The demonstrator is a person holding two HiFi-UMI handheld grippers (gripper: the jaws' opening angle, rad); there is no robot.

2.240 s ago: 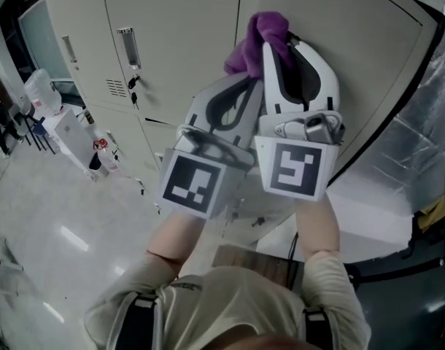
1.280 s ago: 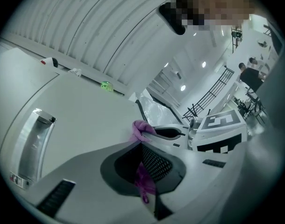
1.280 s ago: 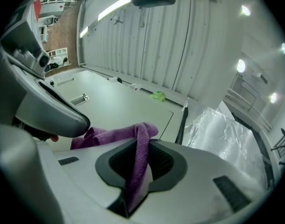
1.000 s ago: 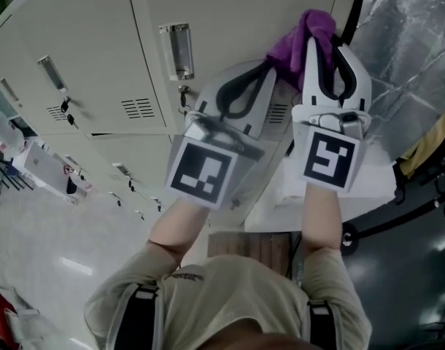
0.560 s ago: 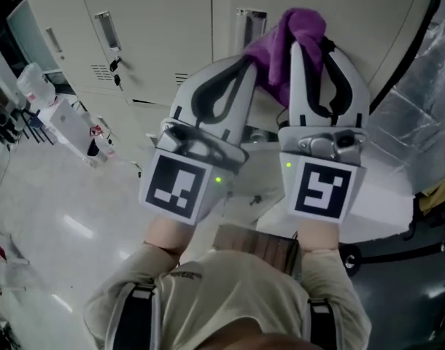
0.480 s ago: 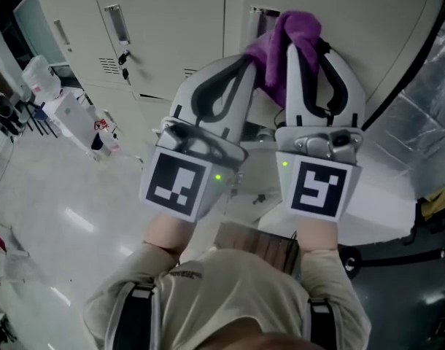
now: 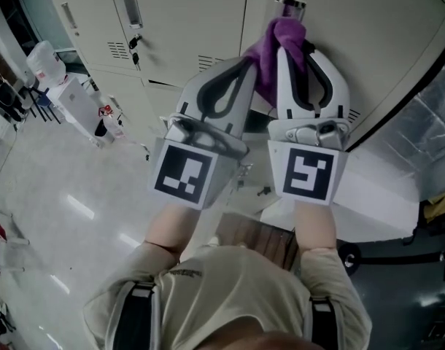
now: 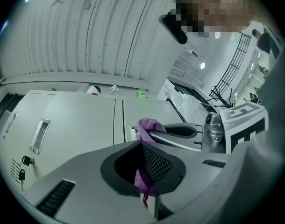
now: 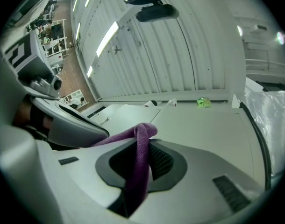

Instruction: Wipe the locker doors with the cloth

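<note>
A purple cloth (image 7: 279, 46) is bunched against the beige locker doors (image 7: 186, 28), just below a recessed metal handle (image 7: 289, 4). Both grippers point up at the lockers side by side. My left gripper (image 7: 246, 65) is shut on the cloth's left part; a strand of cloth (image 8: 143, 183) hangs between its jaws. My right gripper (image 7: 291, 46) is shut on the cloth's right part, and the cloth (image 9: 138, 164) runs down through its jaws. In the left gripper view the right gripper (image 8: 180, 133) lies close alongside. The cloth's contact with the door is hidden behind the jaws.
A second handle with a lock (image 7: 128, 7) sits on the left door. At floor level on the left stand a water bottle (image 7: 44, 63) and a white box (image 7: 80, 111). Foil-wrapped material (image 7: 435, 100) and a white ledge (image 7: 379, 199) are on the right.
Both grippers have carried the cloth back and forth across the locker fronts. Over the last half second they moved up and right, and the cloth now sits just under the handle.
</note>
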